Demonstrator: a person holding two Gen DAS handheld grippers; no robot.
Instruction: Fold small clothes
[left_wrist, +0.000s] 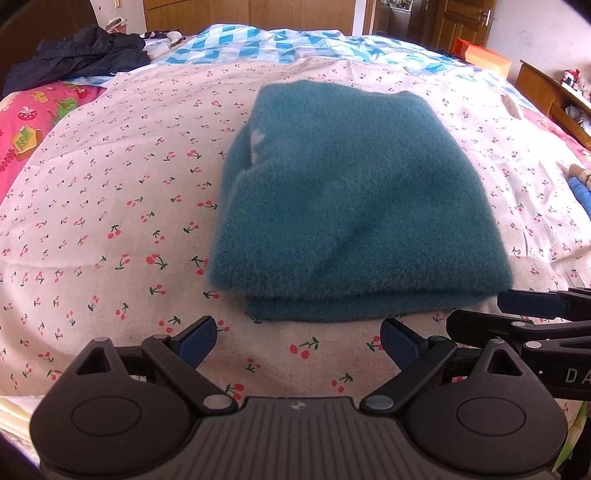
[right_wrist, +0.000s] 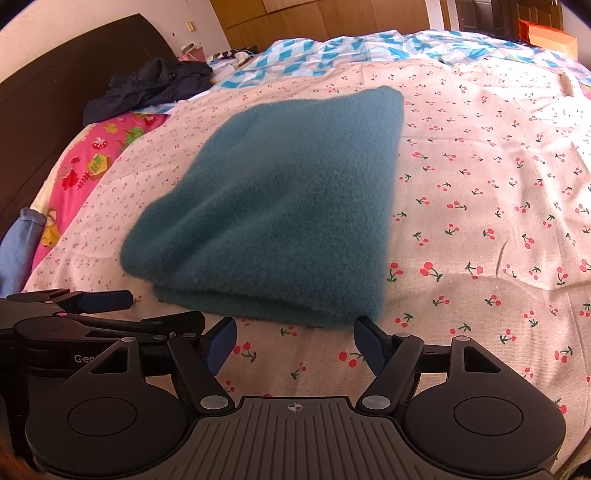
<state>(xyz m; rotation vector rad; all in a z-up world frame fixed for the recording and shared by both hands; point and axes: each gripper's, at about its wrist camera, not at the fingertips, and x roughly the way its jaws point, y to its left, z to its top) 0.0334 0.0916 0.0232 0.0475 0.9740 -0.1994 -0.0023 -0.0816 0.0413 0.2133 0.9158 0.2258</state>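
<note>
The folded teal sweater (left_wrist: 354, 199) lies on the bed (left_wrist: 110, 229) at frame centre, its near edge just above both tongs. The right tongs (right_wrist: 295, 341) and left tongs (left_wrist: 299, 341) are spread, empty (side by side, about equally near).

Cherry-print sheet (left_wrist: 110, 206) covers the bed. Blue-checked quilt (left_wrist: 258, 46) lies beyond it. Dark clothing heap (right_wrist: 147, 86) near the headboard (right_wrist: 55, 74). Orange object (left_wrist: 484, 59) at far edge, possibly a box.
</note>
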